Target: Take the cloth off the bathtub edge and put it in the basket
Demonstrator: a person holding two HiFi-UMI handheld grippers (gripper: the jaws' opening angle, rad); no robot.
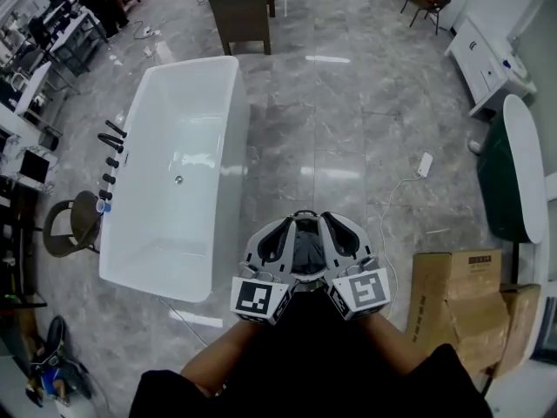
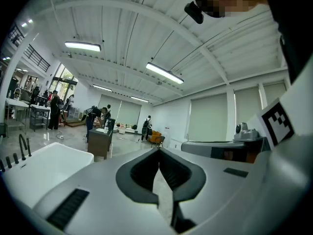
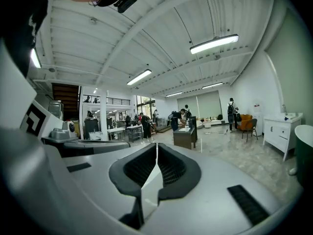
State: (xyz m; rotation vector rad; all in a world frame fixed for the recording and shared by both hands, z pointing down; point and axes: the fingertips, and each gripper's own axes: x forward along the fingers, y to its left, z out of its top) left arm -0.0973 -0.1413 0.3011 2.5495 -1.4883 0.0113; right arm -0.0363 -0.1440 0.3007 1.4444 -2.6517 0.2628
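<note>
Left gripper [image 2: 159, 153], right gripper [image 3: 156, 146] closed, bathtub edge [image 1: 237, 138] leftward, open floor [image 1: 348, 129] ahead

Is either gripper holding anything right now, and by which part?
Nothing: the left gripper and right gripper are both shut, with nothing between their jaws.

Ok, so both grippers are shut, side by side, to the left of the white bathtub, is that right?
No. The left gripper and right gripper are shut and side by side, but to the right of the white bathtub, as the head view shows.
</note>
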